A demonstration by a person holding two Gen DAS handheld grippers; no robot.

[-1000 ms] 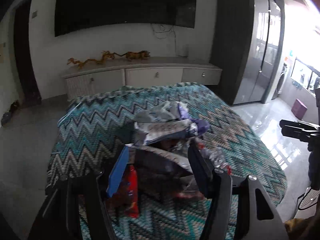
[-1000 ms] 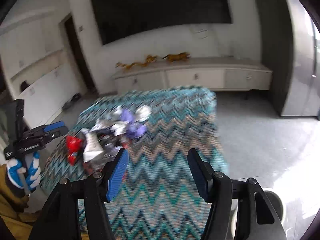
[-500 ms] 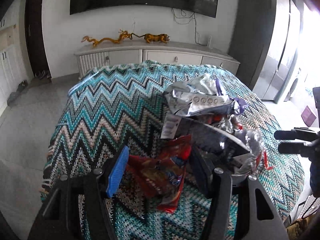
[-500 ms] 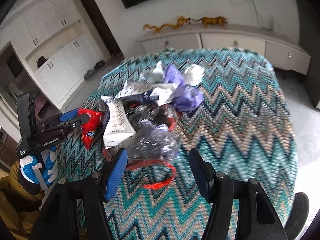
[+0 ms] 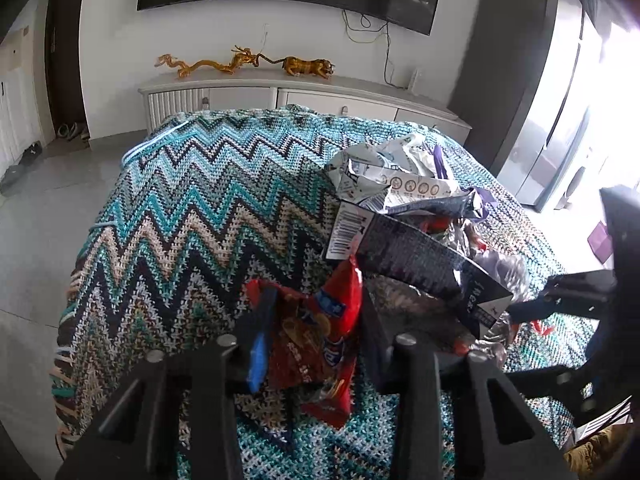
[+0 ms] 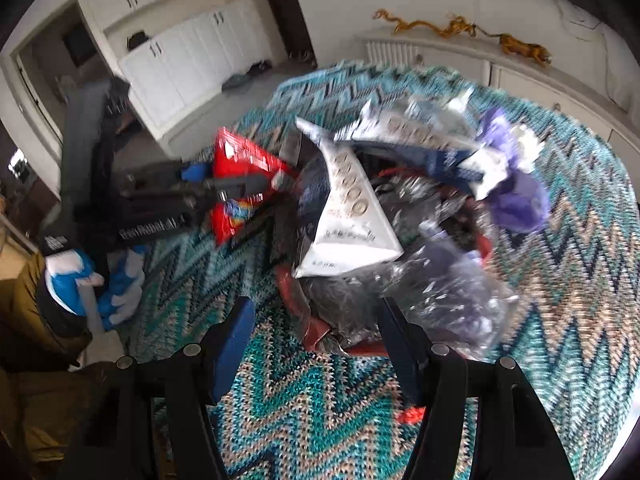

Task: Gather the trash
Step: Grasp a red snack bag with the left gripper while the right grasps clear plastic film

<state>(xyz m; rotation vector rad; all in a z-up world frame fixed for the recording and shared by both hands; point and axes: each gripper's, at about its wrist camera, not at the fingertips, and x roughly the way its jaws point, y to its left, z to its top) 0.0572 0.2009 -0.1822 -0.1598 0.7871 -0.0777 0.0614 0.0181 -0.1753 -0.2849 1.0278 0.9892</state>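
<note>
Pinching the red snack wrapper (image 5: 316,344) lower centre, left hand-held gripper (image 5: 316,336); right hand-held gripper (image 6: 316,328) gaped wide at the trash pile (image 6: 400,208). Risked snagging the zigzag blanket (image 5: 192,216).

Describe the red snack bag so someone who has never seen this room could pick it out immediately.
Start at the zigzag-patterned teal blanket and find the heap of wrappers on it. The red snack bag lies at the heap's near left edge, between the left gripper fingers. It is the only bright red printed packet; its neighbours are a dark wrapper with a barcode and a silvery-white one.
</note>
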